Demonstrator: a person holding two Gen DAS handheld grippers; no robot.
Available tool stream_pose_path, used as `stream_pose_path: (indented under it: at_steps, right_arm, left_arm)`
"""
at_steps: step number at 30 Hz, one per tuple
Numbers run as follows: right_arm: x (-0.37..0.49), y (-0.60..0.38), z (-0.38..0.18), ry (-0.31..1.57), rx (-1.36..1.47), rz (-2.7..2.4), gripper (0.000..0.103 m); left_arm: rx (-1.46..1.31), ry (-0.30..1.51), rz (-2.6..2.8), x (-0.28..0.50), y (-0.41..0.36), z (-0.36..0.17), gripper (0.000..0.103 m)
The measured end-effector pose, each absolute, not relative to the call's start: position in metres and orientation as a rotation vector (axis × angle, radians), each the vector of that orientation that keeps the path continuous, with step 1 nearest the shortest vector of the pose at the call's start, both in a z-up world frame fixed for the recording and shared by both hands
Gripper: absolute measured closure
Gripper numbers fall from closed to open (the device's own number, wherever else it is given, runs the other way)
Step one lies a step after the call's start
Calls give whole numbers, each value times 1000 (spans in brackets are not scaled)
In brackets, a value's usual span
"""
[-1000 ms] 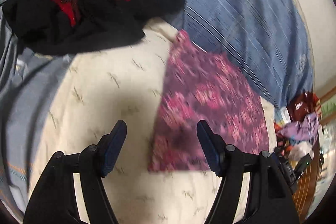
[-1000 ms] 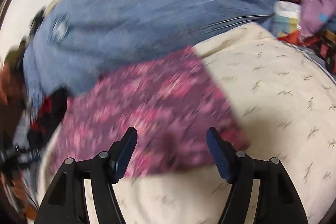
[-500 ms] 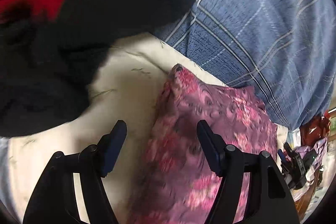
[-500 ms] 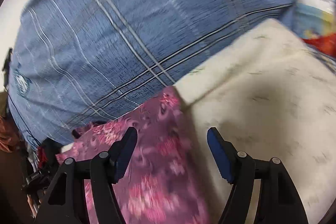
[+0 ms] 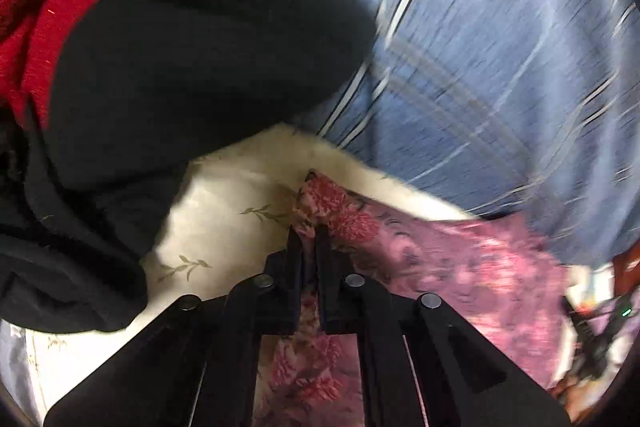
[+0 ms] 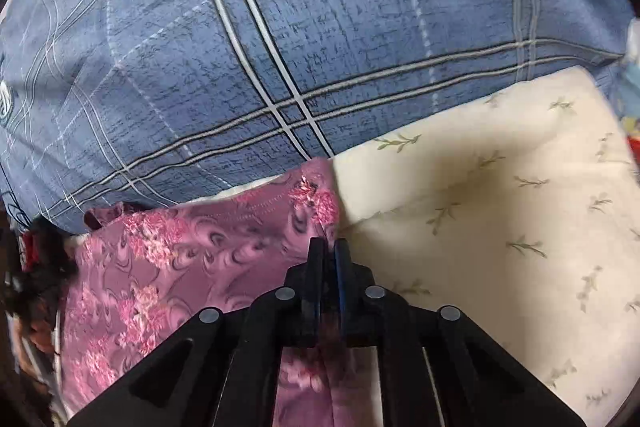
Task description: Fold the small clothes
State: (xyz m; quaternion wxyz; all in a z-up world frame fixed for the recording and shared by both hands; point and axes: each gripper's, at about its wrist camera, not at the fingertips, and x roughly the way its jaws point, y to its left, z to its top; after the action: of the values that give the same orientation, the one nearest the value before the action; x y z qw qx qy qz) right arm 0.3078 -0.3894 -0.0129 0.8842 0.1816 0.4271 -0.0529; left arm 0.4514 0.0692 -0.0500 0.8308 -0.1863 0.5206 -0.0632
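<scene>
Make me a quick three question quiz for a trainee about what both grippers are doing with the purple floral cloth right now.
1. True or false: the left gripper is open above the purple floral cloth.
2. What does the right gripper pinch?
3. Which lies left of the cloth in the left wrist view: A) black and red garment, B) blue plaid cover?

Key: 1. False, it is shut on a corner. 2. Another corner of the same cloth. 3. A.
</scene>
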Motion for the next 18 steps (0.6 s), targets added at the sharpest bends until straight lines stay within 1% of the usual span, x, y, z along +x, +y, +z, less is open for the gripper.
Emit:
stream_pose_path:
  at_steps: [2, 4, 5, 6, 7, 8, 10, 11, 12, 14, 15, 16, 17, 18]
  right_arm:
    - [289, -380, 5, 803, 354, -92, 91]
    - [270, -364, 23, 738, 353, 0, 90]
    - [262, -355, 29, 718, 345, 34, 86]
    - [255, -348, 32, 708, 339, 63, 78]
    - [248, -339, 31, 704, 337, 93, 73]
    - [248, -334, 29, 708, 340, 100, 67]
    - [251, -328, 7, 767, 354, 73, 68]
    - [256, -330, -7, 828, 352, 30, 68]
    - [260, -331, -20, 883, 359, 2, 70]
    - [246, -337, -17, 828, 394, -6, 71]
    - [239, -338, -11, 823, 404, -22, 65]
    - [228, -339, -4, 799, 416, -11, 66]
    - [214, -342, 5, 758, 420, 19, 65]
    - [201, -340, 10, 731, 415, 35, 65]
  left_arm:
    - [-458, 1059, -150, 441, 81, -33, 97]
    - [-468, 1014, -203, 426, 86, -12, 88]
    - [-444, 1001, -235, 415, 81, -4, 79]
    - [-421, 997, -255, 409, 77, -1, 73]
    - [-375, 999, -281, 399, 67, -1, 64]
    - [-334, 1010, -293, 393, 59, -5, 63]
    - [-250, 1080, -298, 386, 41, -29, 63]
    - [-225, 1124, -283, 386, 38, -44, 64]
    - [-193, 1157, -247, 383, 32, -58, 71]
    - [-149, 1105, -228, 374, 38, -50, 76]
    - [-155, 1114, -239, 370, 41, -45, 76]
    - [-172, 1113, -259, 364, 45, -40, 76]
    - [-186, 1106, -284, 356, 51, -34, 75]
    - [-194, 1091, -312, 343, 57, -27, 71]
